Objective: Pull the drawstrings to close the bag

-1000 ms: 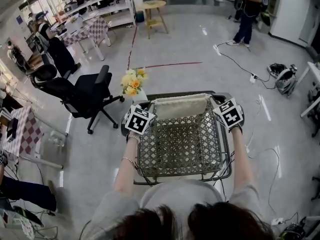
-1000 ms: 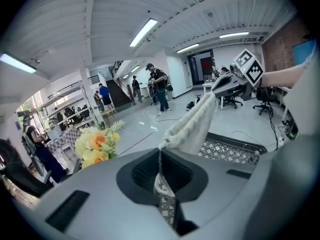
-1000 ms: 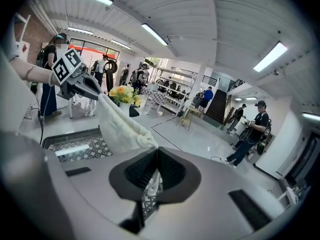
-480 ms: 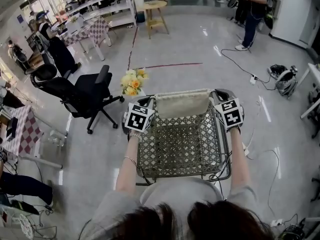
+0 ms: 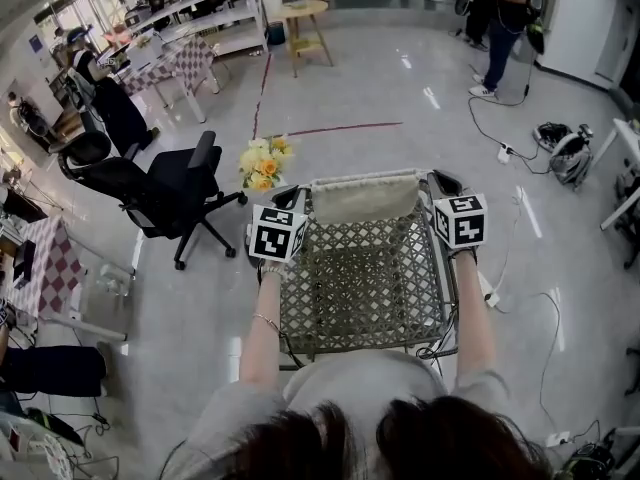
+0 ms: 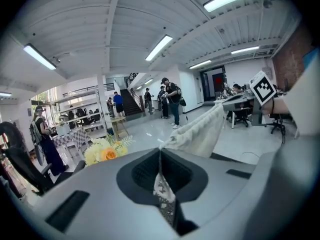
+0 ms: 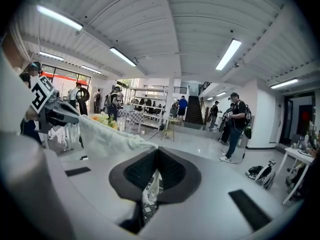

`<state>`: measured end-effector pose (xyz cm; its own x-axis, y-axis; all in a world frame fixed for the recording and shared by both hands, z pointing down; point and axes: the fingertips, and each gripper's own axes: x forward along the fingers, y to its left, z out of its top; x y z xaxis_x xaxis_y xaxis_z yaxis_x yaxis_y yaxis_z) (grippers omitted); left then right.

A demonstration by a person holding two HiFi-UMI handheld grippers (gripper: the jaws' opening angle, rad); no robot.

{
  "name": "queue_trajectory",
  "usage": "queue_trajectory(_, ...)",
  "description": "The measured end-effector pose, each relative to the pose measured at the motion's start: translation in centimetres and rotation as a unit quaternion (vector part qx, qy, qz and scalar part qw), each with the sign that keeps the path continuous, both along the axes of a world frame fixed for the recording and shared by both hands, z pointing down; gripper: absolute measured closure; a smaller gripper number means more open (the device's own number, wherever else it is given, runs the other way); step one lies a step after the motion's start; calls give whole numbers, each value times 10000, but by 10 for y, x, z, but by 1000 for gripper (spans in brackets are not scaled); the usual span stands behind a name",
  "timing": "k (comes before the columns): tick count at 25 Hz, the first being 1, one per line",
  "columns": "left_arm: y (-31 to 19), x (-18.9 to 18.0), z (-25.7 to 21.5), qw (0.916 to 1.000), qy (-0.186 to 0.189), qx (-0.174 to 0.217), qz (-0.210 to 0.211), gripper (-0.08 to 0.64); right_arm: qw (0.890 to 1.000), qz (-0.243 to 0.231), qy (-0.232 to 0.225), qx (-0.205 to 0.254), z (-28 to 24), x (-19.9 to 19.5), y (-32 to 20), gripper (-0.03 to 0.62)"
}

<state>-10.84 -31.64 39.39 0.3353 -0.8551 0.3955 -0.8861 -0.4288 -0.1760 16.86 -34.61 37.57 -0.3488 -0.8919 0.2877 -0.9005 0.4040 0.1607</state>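
The drawstring bag (image 5: 362,278), a green-and-white lattice print with a cream top band (image 5: 363,196), hangs spread flat in the air between my two grippers in the head view. At the bag's upper left corner my left gripper (image 5: 300,201) is shut, with a strip of the printed cloth pinched between its jaws (image 6: 160,154) in the left gripper view. The right gripper (image 5: 438,184) is shut on the upper right corner, and printed cloth shows in its jaws (image 7: 157,153) too. The cream band (image 6: 200,134) stretches from one gripper to the other (image 7: 107,136). I cannot make out the drawstrings themselves.
Below the bag is a shiny grey floor. A black office chair (image 5: 165,188) and yellow flowers (image 5: 262,163) are at the left, a wooden stool (image 5: 305,28) further off. Cables (image 5: 500,148) run along the floor at the right. People stand at the far right (image 5: 500,13) and far left.
Both grippers have risen a little with the bag stretched between them, and their marker cubes have rolled slightly. The person at the far right has shifted position.
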Motion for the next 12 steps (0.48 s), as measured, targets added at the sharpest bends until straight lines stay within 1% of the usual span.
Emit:
queue_trajectory(5, 3, -4, -6, 9996, 227, 124, -107, 535, 9998, 60, -181, 41, -2, -1, 5, 568)
queue_trajectory(10, 3, -6, -13, 9989, 232, 313, -275, 535, 9994, 105, -319, 111, -6, 0, 7, 568)
queue_trajectory(12, 4, -5, -15, 9983, 316, 383, -314, 535, 9990, 158, -385, 163, -9, 3, 8, 568)
